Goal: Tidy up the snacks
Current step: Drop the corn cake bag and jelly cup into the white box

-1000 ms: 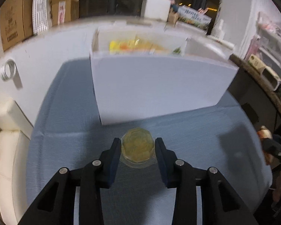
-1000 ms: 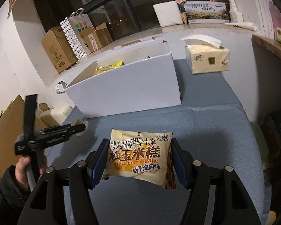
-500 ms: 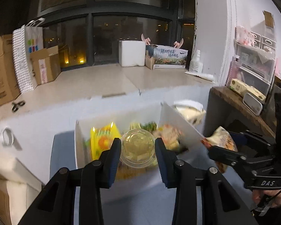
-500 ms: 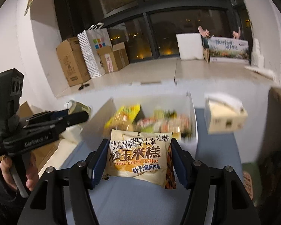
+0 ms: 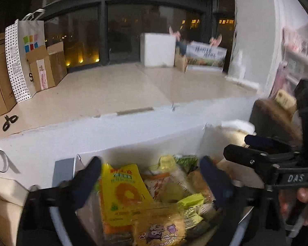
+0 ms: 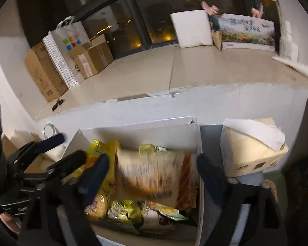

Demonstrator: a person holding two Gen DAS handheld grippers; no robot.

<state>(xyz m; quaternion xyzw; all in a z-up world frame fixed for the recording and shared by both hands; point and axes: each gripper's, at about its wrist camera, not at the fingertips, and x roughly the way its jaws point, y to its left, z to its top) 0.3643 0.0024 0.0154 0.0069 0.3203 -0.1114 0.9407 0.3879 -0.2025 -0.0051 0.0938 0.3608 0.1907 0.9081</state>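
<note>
**Snacks heaped in the white box, both tongs spread wide above it**

Now the white box (image 6: 198,143) holds the whole pile of snacks. Blurred in the right wrist view, a large pale corn-cake packet (image 6: 147,174) with orange print lies on top of the heap, touched by neither finger. To its left in the box sits a yellow bag (image 5: 123,192) bearing an orange ring, with red lettering at its top. At the near side of the box lies a pale packet with purple cartoon figures (image 5: 160,231). Between these sit lime-green wrappers (image 5: 191,199) and a round, dull-yellow jelly cup (image 5: 172,190), half sunk among the other packs.

Left tongs (image 5: 151,184) hover over the box with fingers far apart, released and gripping nothing. Right tongs (image 6: 151,176) hang over the same box, likewise spread and empty, the corn-cake packet lying loose between them.

Just right of the box stands a cream tissue pack (image 6: 252,151) with a white sheet sticking up. Left of the box, a roll of clear tape (image 5: 1,161) rests on the white ledge. Behind the box, the pale sill carries cardboard cartons (image 6: 45,75), a dotted paper bag (image 5: 23,59), scissors (image 5: 9,122) and a white foam block (image 6: 191,28).
</note>
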